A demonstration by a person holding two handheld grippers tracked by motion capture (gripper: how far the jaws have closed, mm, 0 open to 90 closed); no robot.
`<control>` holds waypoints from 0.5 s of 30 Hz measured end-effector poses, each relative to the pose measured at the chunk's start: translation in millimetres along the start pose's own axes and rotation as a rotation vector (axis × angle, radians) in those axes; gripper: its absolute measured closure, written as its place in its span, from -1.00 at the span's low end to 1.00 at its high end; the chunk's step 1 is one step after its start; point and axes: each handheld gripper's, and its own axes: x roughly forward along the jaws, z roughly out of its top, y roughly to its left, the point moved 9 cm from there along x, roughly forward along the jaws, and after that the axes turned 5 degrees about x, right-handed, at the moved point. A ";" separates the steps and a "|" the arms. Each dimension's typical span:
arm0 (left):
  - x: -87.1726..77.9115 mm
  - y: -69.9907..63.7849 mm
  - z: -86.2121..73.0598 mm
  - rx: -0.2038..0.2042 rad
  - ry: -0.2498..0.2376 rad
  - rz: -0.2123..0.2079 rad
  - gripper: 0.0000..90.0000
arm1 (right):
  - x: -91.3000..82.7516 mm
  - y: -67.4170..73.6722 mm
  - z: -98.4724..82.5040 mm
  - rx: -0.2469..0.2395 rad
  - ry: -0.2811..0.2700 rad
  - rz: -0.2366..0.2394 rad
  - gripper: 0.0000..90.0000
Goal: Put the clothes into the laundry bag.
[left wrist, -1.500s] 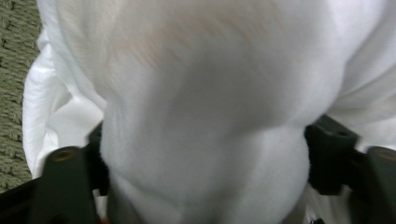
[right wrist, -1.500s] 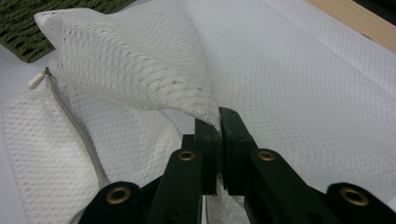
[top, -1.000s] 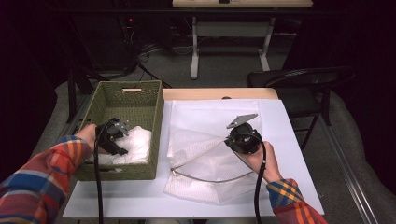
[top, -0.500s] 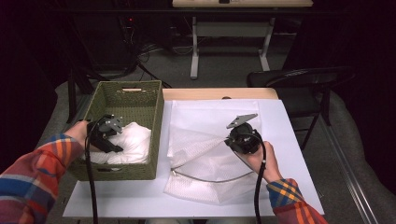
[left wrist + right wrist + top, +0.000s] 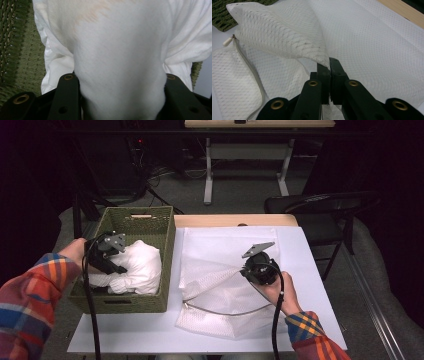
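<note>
L tool (image 5: 111, 262) over the green basket (image 5: 120, 302), jaws pinching a bunched white cloth (image 5: 137, 267); in the left gripper view the cloth (image 5: 120, 62) bulges up betw. both jaws, basket weave (image 5: 17, 50) off to one side. R tool (image 5: 250, 268) on the worktop (image 5: 310, 285), jaws pressed together on a pinch of white mesh bag (image 5: 215, 295). In the right gripper view the mesh bag (image 5: 279, 35) tents up from the R tool (image 5: 329, 67), zipper (image 5: 249, 70) lying beside it.

The left gripper (image 5: 114, 254) rose toward the frame's upper left, lifting the white cloth (image 5: 139, 270) higher in the basket (image 5: 150, 217).
</note>
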 end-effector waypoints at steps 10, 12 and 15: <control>-30.7 6.4 16.0 0.011 -0.024 0.026 0.22 | -0.3 -0.1 -0.2 -0.003 0.001 -0.003 0.97; -35.3 6.2 20.1 0.014 -0.033 0.026 0.22 | -0.5 0.1 -0.1 -0.002 0.001 -0.004 0.96; -40.7 4.5 25.8 0.016 -0.033 0.021 0.22 | -0.5 0.2 -0.1 -0.003 0.002 -0.005 0.97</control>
